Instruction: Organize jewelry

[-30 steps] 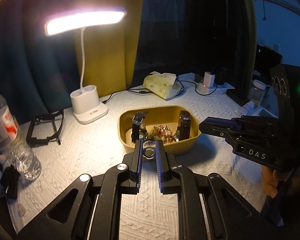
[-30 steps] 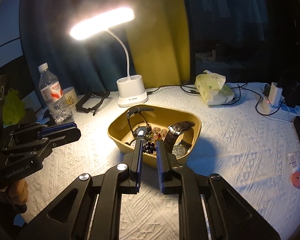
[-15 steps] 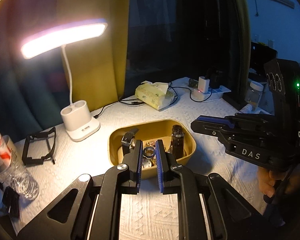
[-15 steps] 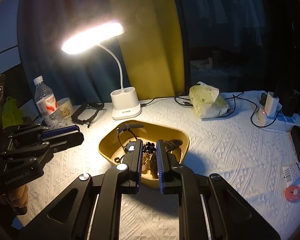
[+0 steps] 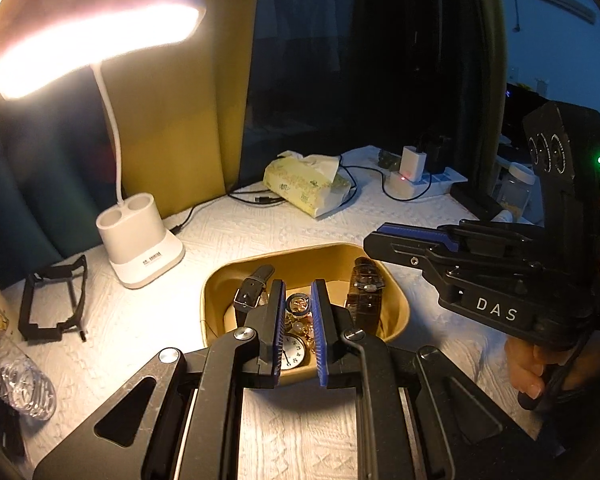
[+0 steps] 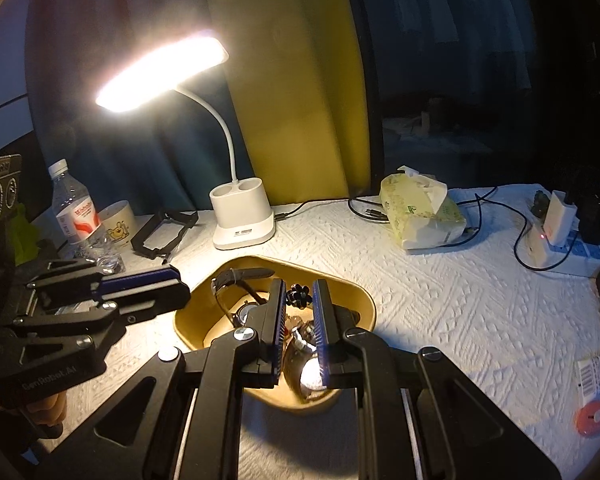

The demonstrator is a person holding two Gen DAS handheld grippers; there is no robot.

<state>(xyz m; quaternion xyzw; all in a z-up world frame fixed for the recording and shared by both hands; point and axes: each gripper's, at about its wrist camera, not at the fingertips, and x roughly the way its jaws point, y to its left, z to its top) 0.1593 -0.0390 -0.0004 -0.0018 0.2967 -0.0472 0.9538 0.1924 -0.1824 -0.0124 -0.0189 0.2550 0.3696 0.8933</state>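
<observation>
Holding a ring (image 5: pixel 299 304) between its jaws above the tray (image 5: pixel 396 304), the left gripper (image 5: pixel 298 312) has yet to place it. The right gripper (image 6: pixel 299 312) clamps a dark beaded piece (image 6: pixel 298 295) likewise. Watches and chains remain unsorted below the jaws. Readable: "DAS", "GenRobot.AI".

A lit white desk lamp (image 6: pixel 240 216) casts warm light over the tabletop (image 6: pixel 440 300), which wears a white textured cloth. Behind it hang a yellow curtain (image 6: pixel 300 92) and a dark blue curtain (image 6: pixel 112 152). The room beyond lies in darkness.
</observation>
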